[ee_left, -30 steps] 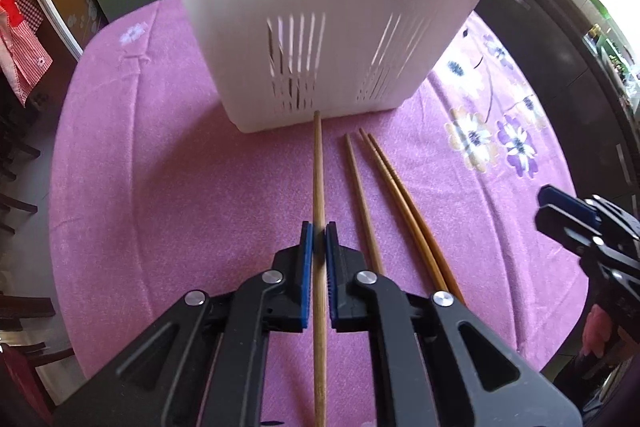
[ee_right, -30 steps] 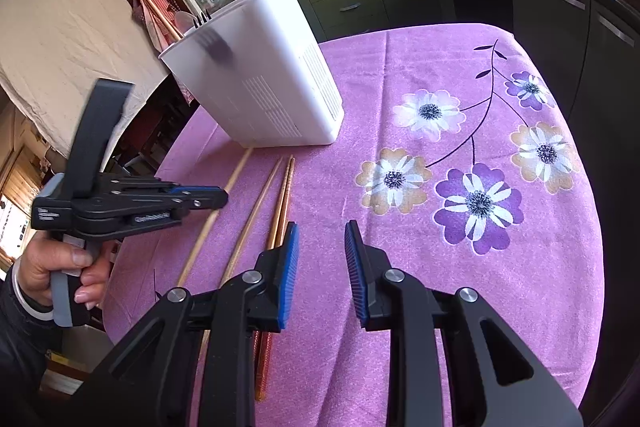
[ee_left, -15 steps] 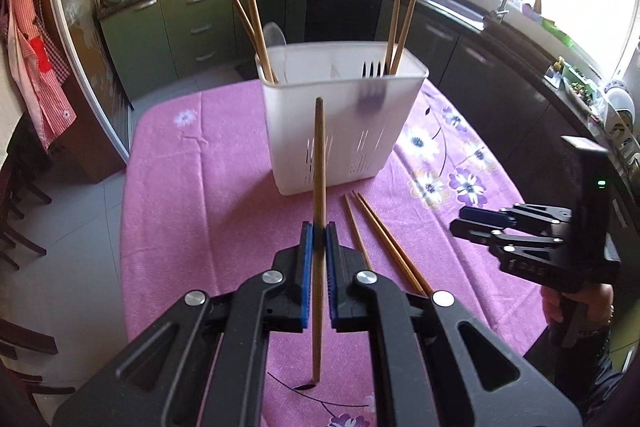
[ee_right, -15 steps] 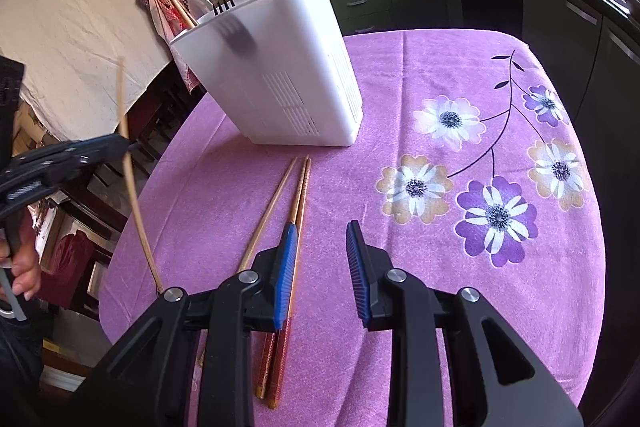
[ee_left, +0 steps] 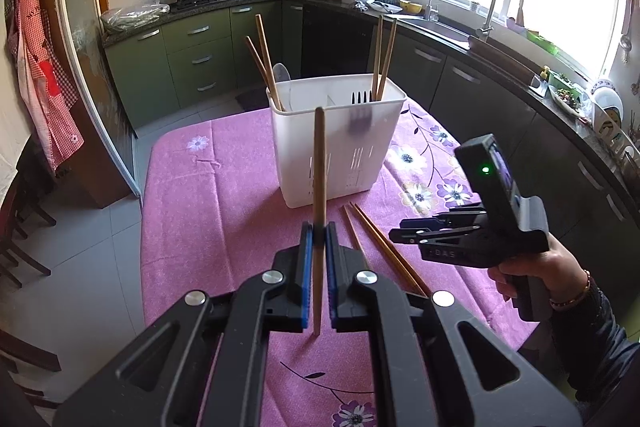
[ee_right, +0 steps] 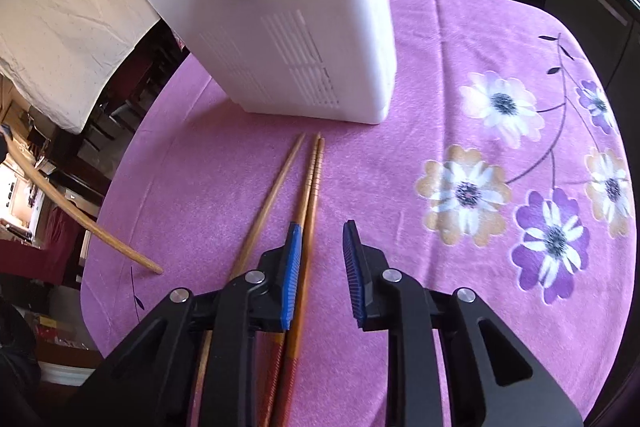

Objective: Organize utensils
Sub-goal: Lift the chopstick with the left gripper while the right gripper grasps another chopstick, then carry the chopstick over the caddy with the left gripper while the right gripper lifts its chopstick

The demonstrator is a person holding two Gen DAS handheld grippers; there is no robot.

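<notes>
Chopstick, long bare wood (ee_left: 319,163), pinched in left gripper (ee_left: 316,247) above table | right gripper (ee_right: 320,247) closing, pads clear of chopsticks on purple cloth (ee_right: 308,183) | advice: tilt upright, lower into white slotted plastic caddy (ee_left: 340,131).

— Where's the chopstick (ee_left: 319,187) that's off the table?

— Clamped between the left jaws, a plain light wooden stick, running straight out past the tips and up in front of the white holder (ee_left: 336,143); its short end pokes out behind the pads.

— And the holder?

— Upright beyond the jaws, a slotted white plastic box with dividers, chopsticks leaning at both ends and a dark fork showing at its rim.

— The rest?

— Three chopsticks (ee_right: 308,195) lie flat on the pink cloth, pointing at the holder. Two darker ones, touching, run between the closing right jaws, along the left pad; the lighter one lies outside that pad.
</notes>
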